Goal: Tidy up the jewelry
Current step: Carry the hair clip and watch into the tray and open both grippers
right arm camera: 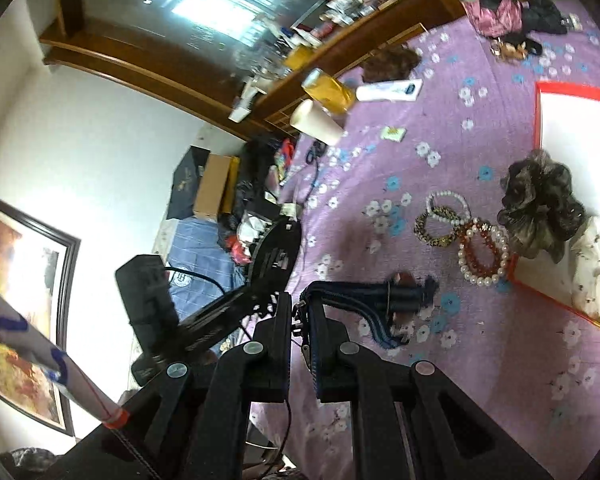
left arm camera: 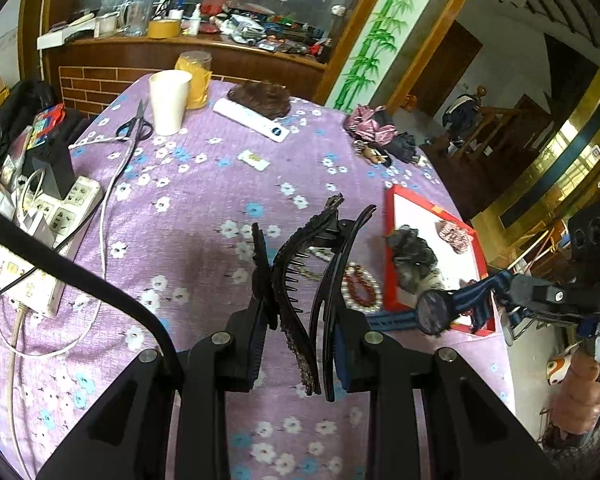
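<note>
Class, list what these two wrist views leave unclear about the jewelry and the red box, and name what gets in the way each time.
- Watch dial, left view: too small and blurred to read.
- Red box, right view: far side cut off by the frame edge.
- Box contents, left view: partly hidden behind the watch strap.
- Bracelets, left view: partly hidden by the hair clip in the left tongs.
- Right tongs: strap grip point obscured by the fingers.

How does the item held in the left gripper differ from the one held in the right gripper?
The left gripper holds a black hair clip, rigid, curved and toothed; the right gripper holds a watch with a soft navy striped strap. The clip stands upright between its jaws, while the watch hangs sideways toward the red tray. Both are clamped above the purple floral cloth.
</note>
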A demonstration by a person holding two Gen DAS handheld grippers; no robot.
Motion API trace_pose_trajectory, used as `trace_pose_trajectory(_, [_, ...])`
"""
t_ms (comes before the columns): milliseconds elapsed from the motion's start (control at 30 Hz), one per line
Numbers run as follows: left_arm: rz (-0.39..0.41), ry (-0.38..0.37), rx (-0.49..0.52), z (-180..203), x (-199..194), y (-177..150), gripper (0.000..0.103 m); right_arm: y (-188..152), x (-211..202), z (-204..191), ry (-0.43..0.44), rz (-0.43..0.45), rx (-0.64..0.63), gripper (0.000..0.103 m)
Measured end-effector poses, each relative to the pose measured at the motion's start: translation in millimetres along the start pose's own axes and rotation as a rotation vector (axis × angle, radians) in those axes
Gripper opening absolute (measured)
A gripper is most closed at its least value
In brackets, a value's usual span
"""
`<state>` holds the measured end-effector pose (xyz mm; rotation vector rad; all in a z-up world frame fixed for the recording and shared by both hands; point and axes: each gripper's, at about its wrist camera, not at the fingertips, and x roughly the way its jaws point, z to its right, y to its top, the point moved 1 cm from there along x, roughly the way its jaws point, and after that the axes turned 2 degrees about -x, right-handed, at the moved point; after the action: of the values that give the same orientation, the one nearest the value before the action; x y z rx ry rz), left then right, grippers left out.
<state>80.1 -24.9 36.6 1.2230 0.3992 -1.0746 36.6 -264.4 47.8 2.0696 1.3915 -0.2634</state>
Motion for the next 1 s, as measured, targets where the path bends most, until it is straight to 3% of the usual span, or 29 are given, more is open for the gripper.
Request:
trace_pose_trajectory(200, [-0.013,-0.051,0.035,38,3,6,0.027,1,-41,-2,-0.044,0.062,-0.027,0.008])
trace_pose_trajectory(433, [-0.038,-0.108,0.144,105,39,35,0.027,32,-94,19,-0.173,0.165,-0.035,0.008])
trace_pose_trajectory(533, [-0.071,-0.156,0.144,129,69,54,0.027,51,-108,36,-0.230,0.202,-0.021,0.008])
trace_pose_trajectory(767, [-0.152,-0.153,0.162,173,157,87,0.027,82,-115,94,-0.304,0.245,0.073,0.008])
trace_pose_trajectory(1000, [-0.248,-0.102,0.224,199,239,89,0.027,75,-100,168,-0.331,0.225,0.228,0.008])
